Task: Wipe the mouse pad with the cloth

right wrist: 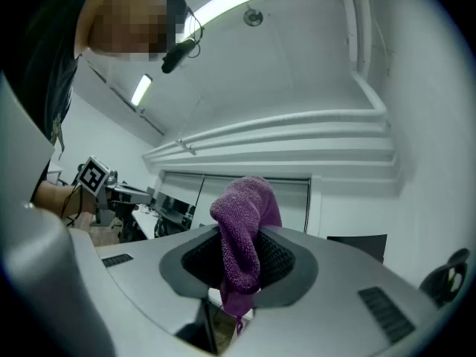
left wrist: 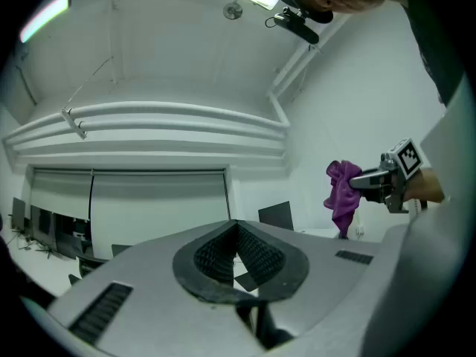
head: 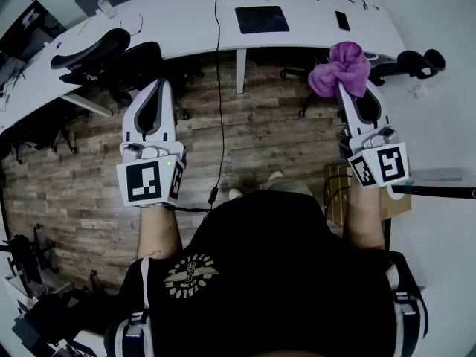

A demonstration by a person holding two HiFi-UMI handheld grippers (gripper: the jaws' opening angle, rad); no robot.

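Note:
The dark mouse pad (head: 262, 18) lies on the curved white desk (head: 186, 28) far ahead of both grippers. A purple cloth (head: 341, 67) is bunched at the tip of my right gripper (head: 345, 86), which is shut on it; in the right gripper view the cloth (right wrist: 239, 236) stands up between the dark pads and hangs below them. My left gripper (head: 159, 86) is held up at the left, level with the right one, shut with nothing in it; its pads (left wrist: 216, 255) meet at the tip. The left gripper view shows the cloth (left wrist: 341, 193) off to the right.
Black office chairs (head: 111, 54) stand under the desk at left, and another (head: 405, 64) at right. A black cable (head: 218, 88) hangs from the desk to the wooden floor (head: 253, 136). A phone (head: 342, 21) lies right of the pad. A cardboard box (head: 338, 192) sits beside my right arm.

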